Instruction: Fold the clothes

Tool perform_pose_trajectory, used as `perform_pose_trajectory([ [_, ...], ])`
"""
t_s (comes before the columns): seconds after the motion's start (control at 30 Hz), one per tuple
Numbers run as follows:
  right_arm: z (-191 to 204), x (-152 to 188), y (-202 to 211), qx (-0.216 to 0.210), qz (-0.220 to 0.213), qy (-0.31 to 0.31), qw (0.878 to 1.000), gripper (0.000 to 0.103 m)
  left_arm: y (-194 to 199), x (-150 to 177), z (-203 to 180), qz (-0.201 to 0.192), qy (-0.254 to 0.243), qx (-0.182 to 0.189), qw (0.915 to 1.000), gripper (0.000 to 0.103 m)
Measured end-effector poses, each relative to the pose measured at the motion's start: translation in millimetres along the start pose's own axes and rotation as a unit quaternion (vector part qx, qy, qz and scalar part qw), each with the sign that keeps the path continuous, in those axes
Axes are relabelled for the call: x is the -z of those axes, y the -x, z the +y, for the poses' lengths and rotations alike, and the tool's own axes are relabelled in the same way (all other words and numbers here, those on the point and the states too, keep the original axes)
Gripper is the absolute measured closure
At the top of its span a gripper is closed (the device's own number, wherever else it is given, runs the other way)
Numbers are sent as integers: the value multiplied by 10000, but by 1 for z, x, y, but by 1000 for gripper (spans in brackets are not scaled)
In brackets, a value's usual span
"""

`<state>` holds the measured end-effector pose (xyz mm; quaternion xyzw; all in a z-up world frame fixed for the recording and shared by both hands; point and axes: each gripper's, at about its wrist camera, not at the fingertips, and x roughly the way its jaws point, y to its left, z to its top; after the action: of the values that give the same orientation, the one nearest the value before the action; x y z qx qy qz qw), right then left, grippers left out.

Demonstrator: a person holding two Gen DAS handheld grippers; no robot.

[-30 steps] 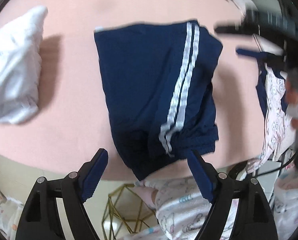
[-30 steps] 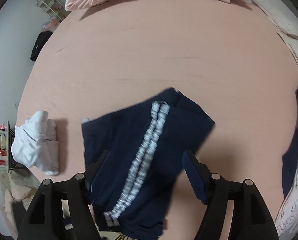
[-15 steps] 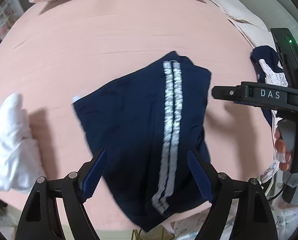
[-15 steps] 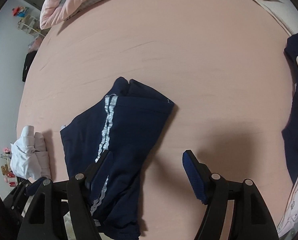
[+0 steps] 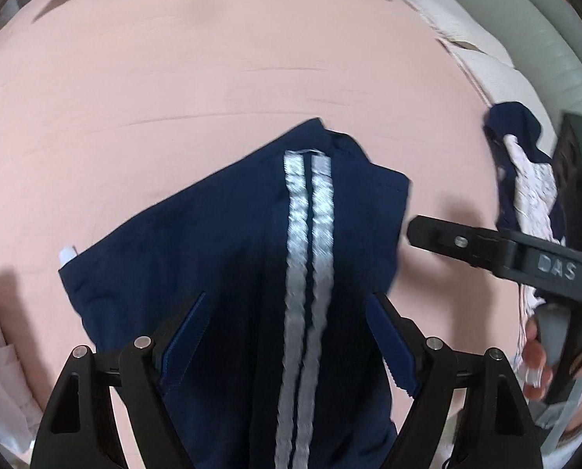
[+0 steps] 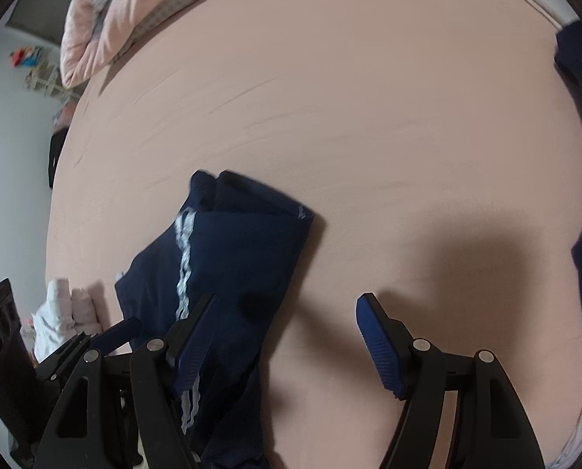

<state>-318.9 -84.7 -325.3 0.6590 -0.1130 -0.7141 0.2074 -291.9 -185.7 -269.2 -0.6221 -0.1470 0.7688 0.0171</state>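
Observation:
Folded navy shorts (image 5: 232,242) with two white side stripes lie on the pink bed sheet (image 5: 212,70). My left gripper (image 5: 287,336) is open, its jaws straddling the near end of the shorts just above the fabric. My right gripper (image 6: 283,336) is open and empty; its left finger (image 6: 193,336) is over the shorts' right edge (image 6: 244,258), its right finger over bare sheet. In the left wrist view the right gripper (image 5: 486,246) shows to the right of the shorts.
A white folded garment (image 6: 62,312) lies left of the shorts. A navy and pink patterned clothes pile (image 5: 525,179) lies at the right bed edge. A pink quilt (image 6: 134,11) is bunched at the far end.
Both grippers have come down closer to the shorts. The right gripper has shifted right, so the shorts now sit left in its view. The shorts have stayed flat.

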Motion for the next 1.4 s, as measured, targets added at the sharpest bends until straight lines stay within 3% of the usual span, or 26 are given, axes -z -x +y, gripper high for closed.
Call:
perform_pose_trajectory([
  [0.13, -8, -7, -7, -138, -31, -291, 9995, 31, -3, -11, 3, -86, 139, 233, 9996, 22],
  [0.27, -14, -11, -18, -390, -6, -612, 9974, 31, -8, -21, 7, -58, 316, 166, 9993, 22],
  [0.47, -20, -9, -24, -730, -56, -1029, 9920, 31, -9, -28, -1, -123, 171, 239, 9995, 22],
  [0.57, -21, -10, -25, -877, -83, -1174, 9892, 31, -8, -28, -1, -127, 242, 438, 9987, 22],
  [0.77, -17, -12, -30, -1012, -100, -1371, 9853, 31, -3, -21, 2, -164, 187, 330, 9991, 22],
  [0.97, -15, -14, -32, -1145, -73, -1373, 9839, 31, -13, -12, 13, -75, 345, 621, 9974, 23],
  [1.17, -13, -14, -35, -1277, -46, -1370, 9823, 31, -11, 1, 21, -71, 438, 583, 9973, 33],
  [1.3, -14, -15, -38, -1443, -59, -1513, 9779, 33, -5, 5, 27, -211, 514, 538, 9970, 65],
  [1.4, -12, -15, -40, -1458, -52, -1540, 9772, 40, -1, 10, 31, -297, 586, 693, 9954, 71],
])
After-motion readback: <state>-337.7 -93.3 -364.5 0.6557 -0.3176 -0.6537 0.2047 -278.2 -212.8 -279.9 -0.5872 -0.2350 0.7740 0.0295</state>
